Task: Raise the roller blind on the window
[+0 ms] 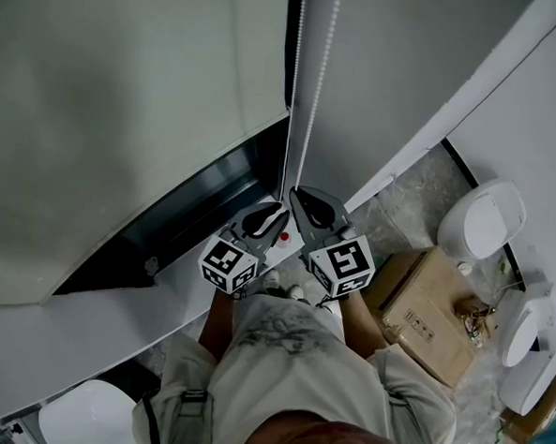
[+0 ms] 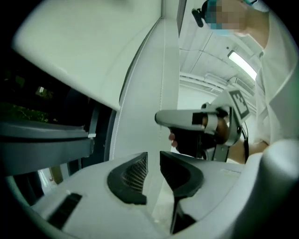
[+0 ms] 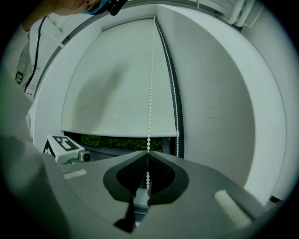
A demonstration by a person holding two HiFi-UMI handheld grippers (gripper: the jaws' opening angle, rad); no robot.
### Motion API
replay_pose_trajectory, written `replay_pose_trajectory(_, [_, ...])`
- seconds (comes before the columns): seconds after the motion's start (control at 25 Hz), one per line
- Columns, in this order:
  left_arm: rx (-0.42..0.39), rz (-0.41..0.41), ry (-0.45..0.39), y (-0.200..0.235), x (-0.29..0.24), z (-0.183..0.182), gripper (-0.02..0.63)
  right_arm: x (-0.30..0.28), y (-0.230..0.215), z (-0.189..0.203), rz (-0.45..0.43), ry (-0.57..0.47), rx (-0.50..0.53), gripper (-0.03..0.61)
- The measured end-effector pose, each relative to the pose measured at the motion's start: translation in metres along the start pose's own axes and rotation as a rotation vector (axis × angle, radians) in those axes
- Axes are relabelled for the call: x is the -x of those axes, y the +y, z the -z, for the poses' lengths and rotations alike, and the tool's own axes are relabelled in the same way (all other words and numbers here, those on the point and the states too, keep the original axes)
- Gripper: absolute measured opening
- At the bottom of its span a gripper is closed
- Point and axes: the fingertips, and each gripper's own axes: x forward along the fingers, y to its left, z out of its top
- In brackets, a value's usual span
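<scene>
Two claws sit close by the window (image 3: 121, 141). The right claw (image 3: 148, 156) is shut tight on the chain (image 3: 151, 93), which runs up to twelve o'clock. The left claw (image 2: 153, 156) is partly open and holds nothing. The blind (image 1: 126, 94) hangs at ten o'clock.

The blind (image 1: 126, 94) and chain (image 1: 321, 78) both run off the head view's top edge. Print on the box (image 1: 423, 314) is too small to read.
</scene>
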Motion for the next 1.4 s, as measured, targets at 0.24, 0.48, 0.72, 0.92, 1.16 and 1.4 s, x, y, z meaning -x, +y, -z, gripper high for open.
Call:
replay_pose_trajectory(0.24, [-0.059, 0.014, -0.112, -0.012, 0.015, -0.079, 0.123, 0.001, 0.000, -0.002, 0.004, -0.001, 0.002, 0.012])
replay_pose_trajectory(0.48, [-0.157, 0.034, -0.192, -0.028, 0.015, -0.144, 0.132, 0.001, 0.001, -0.003, 0.006, -0.004, 0.003, 0.012])
replay_pose_trajectory(0.72, [-0.218, 0.046, -0.255, -0.036, 0.005, -0.186, 0.133, 0.003, 0.001, -0.002, 0.006, -0.003, 0.006, 0.012])
replay_pose_trajectory(0.92, [-0.242, 0.041, -0.289, -0.036, -0.002, -0.210, 0.133, 0.004, 0.002, 0.001, 0.006, 0.001, 0.010, 0.012])
replay_pose_trajectory(1.16, [-0.253, 0.054, -0.304, -0.039, -0.009, -0.228, 0.126, 0.004, 0.004, -0.002, 0.007, -0.006, 0.017, 0.012])
replay_pose_trajectory(1.4, [-0.285, 0.030, -0.315, -0.044, -0.005, -0.236, 0.023, 0.005, 0.008, -0.005, 0.016, -0.005, 0.027, 0.012])
